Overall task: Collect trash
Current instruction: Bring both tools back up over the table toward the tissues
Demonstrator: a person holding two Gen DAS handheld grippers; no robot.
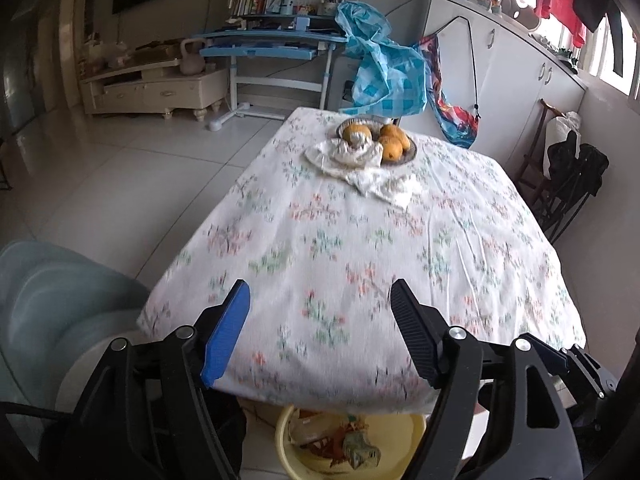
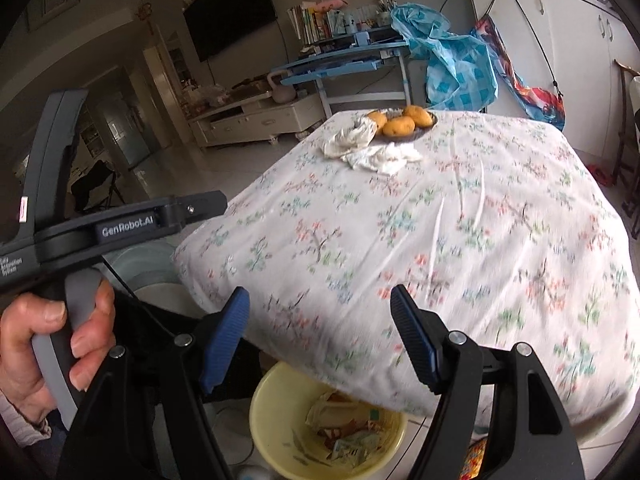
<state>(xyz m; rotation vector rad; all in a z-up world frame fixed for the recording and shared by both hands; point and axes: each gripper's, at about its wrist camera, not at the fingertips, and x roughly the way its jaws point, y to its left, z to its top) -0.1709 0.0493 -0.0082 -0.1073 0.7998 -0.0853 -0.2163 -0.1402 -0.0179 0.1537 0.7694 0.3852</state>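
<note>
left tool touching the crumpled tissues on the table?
Apart. The left wrist view shows the left tool open over the near table edge, with a wide stretch of bare tablecloth before the crumpled tissues by the fruit plate.

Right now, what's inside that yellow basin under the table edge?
The yellow basin holds crumpled paper and wrapper scraps. The floral tablecloth overhangs its far side, hiding whatever lies there.

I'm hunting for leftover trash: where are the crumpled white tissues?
In both wrist views the crumpled white tissues lie at the floral-clothed table's far end, against the near-left side of the round metal plate of oranges.
</note>
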